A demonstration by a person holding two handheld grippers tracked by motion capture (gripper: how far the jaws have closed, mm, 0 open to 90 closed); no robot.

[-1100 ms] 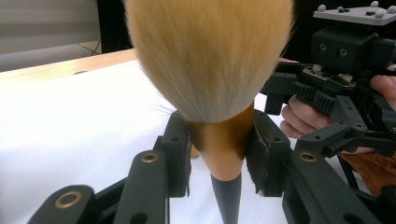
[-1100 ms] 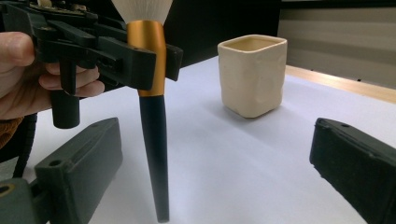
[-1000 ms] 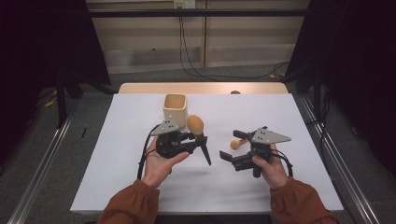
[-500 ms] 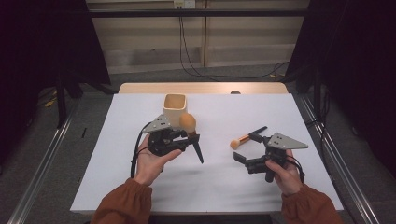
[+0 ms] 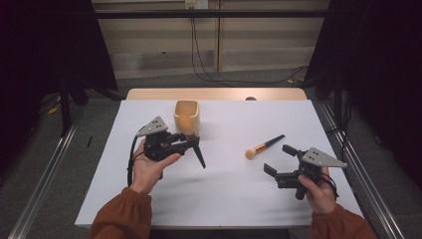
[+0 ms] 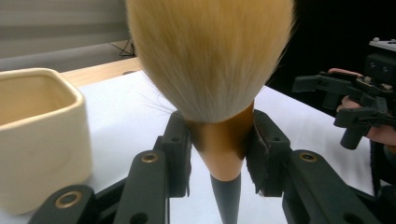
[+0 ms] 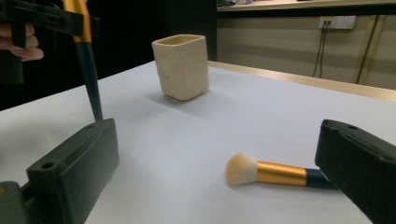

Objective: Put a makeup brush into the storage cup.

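My left gripper (image 5: pixel 189 140) is shut on the gold ferrule of a large powder brush (image 6: pixel 210 60). Its fluffy head points up beside the cream cup (image 5: pixel 187 115) and its dark handle (image 5: pixel 200 158) slants down toward the table. In the left gripper view the pads (image 6: pixel 180 154) press on the ferrule, with the cup (image 6: pixel 37 140) at the left. A small brush (image 5: pixel 263 146) with an orange head lies on the white table (image 5: pixel 234 199). My right gripper (image 5: pixel 278 159) stands open just right of it, holding nothing. In the right gripper view the small brush (image 7: pixel 275 172) lies between the open jaws.
The white table top has a bare wooden strip (image 5: pixel 219 93) along its far edge. Cables hang down the wall behind (image 5: pixel 204 45). Metal rails (image 5: pixel 45 179) run along both sides on the floor. The cup (image 7: pixel 181 65) stands at the far middle left.
My left gripper has carried the large brush left and a little farther off, up to the cup. The right gripper has drawn back to the right, away from the small brush, which has stayed put.
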